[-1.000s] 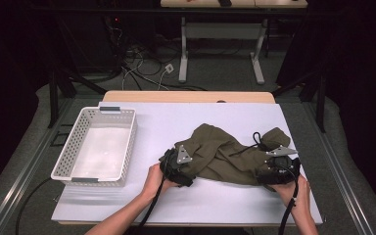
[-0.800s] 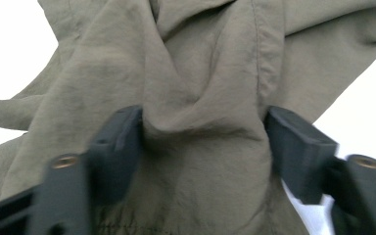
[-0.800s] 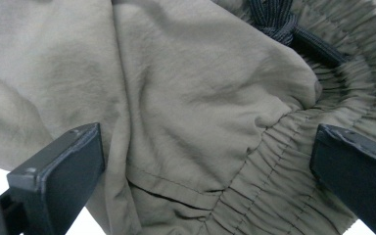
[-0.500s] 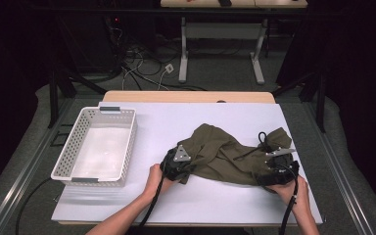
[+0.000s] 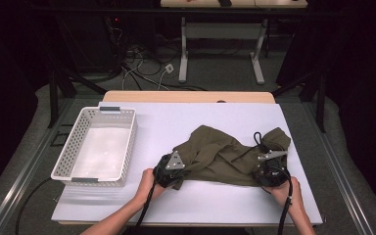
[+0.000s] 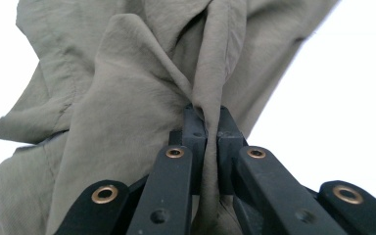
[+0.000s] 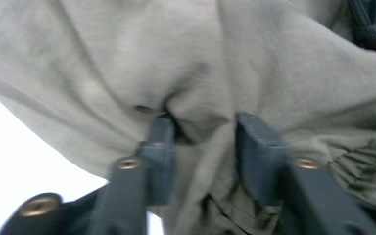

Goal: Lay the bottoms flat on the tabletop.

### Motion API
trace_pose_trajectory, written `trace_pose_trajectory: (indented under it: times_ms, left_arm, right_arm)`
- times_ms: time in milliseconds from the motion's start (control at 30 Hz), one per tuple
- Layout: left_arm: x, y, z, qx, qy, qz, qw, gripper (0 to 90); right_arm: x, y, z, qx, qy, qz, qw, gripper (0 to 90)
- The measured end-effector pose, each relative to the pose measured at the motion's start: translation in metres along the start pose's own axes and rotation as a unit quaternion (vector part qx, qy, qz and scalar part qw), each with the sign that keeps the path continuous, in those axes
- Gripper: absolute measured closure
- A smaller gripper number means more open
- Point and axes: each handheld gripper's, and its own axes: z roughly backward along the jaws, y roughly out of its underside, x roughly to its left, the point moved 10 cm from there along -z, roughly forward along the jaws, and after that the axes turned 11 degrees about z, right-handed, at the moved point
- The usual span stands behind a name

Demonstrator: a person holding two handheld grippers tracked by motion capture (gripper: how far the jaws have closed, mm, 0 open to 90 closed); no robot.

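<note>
The olive garment [image 5: 225, 156] lies crumpled on the near right part of the white tabletop [image 5: 176, 122]. Your left hand-held gripper [image 5: 169, 171] is at its near left edge; the left gripper view [image 6: 210, 127] shows its jaws pinched tight on a fold of cloth. Your right hand-held gripper [image 5: 269, 171] is at the garment's near right end; its own view [image 7: 203, 132] shows the jaws partly apart with cloth bunched between them. A black drawcord [image 5: 257, 139] shows from above. The white basket [image 5: 63, 161] sits well to the left.
</note>
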Motion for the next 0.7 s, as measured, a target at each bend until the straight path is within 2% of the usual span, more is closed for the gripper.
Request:
trace_pose_trajectory:
  times_ms: [33,100,167,233,333,467,533,600,633,700]
  left_arm:
    - [-0.003,0.001,0.003,0.0,0.001,-0.003,1.0,88.0]
    - [-0.007,0.005,0.008,0.002,0.003,-0.013,0.9999,88.0]
    - [-0.011,0.01,0.015,0.004,0.006,-0.016,0.9998,88.0]
    - [-0.013,0.014,0.023,0.007,0.006,-0.021,0.9997,88.0]
    - [-0.012,0.02,0.032,0.007,0.01,-0.015,0.9998,88.0]
    - [-0.008,0.025,0.038,0.008,0.008,-0.008,0.9999,87.1]
    - [-0.006,0.023,0.038,0.009,0.0,-0.012,0.9999,83.6]
    - [-0.004,0.019,0.038,0.01,-0.014,-0.014,0.9998,67.4]
    - [-0.002,0.017,0.038,0.009,-0.018,-0.012,0.9997,57.2]
    - [0.002,0.012,0.037,0.002,-0.028,-0.002,0.9996,43.0]
  right_arm:
    - [0.002,-0.001,0.0,-0.001,-0.001,0.003,1.0,69.3]
    - [0.004,-0.005,-0.001,-0.003,0.014,0.017,0.9998,77.1]
    - [0.006,-0.008,-0.002,-0.004,0.024,0.028,0.9993,80.7]
    - [0.007,-0.009,-0.002,-0.006,0.026,0.031,0.9992,83.0]
    - [0.014,-0.015,-0.001,-0.023,0.01,0.038,0.9989,84.7]
    - [0.024,-0.019,-0.001,-0.021,0.002,0.054,0.9983,84.2]
    - [0.024,-0.02,-0.002,-0.016,0.009,0.059,0.9981,77.2]
    - [0.022,-0.018,-0.001,-0.007,0.016,0.056,0.9983,61.8]
    - [0.02,-0.017,0.001,-0.002,0.021,0.059,0.998,55.2]
    - [0.019,-0.017,0.007,-0.003,0.022,0.053,0.9984,42.4]
